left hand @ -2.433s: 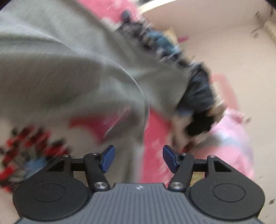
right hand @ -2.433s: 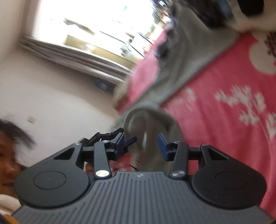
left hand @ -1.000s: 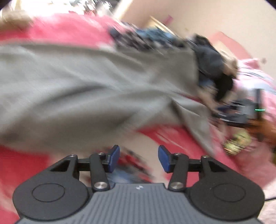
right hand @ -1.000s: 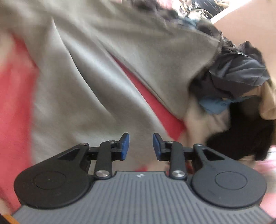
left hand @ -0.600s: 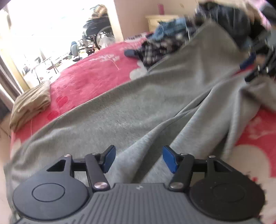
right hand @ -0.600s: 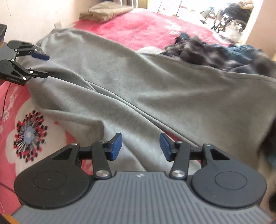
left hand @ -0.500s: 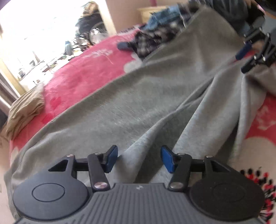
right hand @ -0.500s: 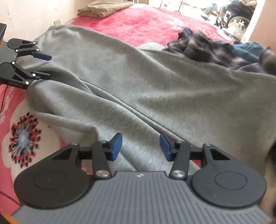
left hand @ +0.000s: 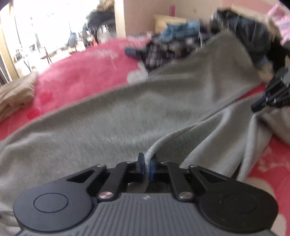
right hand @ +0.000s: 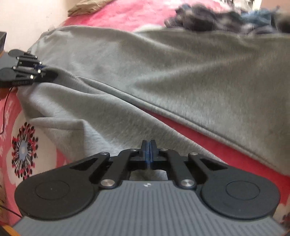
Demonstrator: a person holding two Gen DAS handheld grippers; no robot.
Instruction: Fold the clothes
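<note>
Pinching the big soft grey fleece garment (left hand: 126,116) at two spots on the pink flowered bed (right hand: 21,148).

A grey hem is squeezed in the shut jaws of the left gripper (left hand: 148,168). The right gripper (right hand: 149,156) is shut too, with grey cloth seemingly caught. The garment is stretched long between them, so both ends can be lifted together.

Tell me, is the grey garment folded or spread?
Mostly spread: the grey garment lies rumpled across the bed, no neat fold made.
</note>
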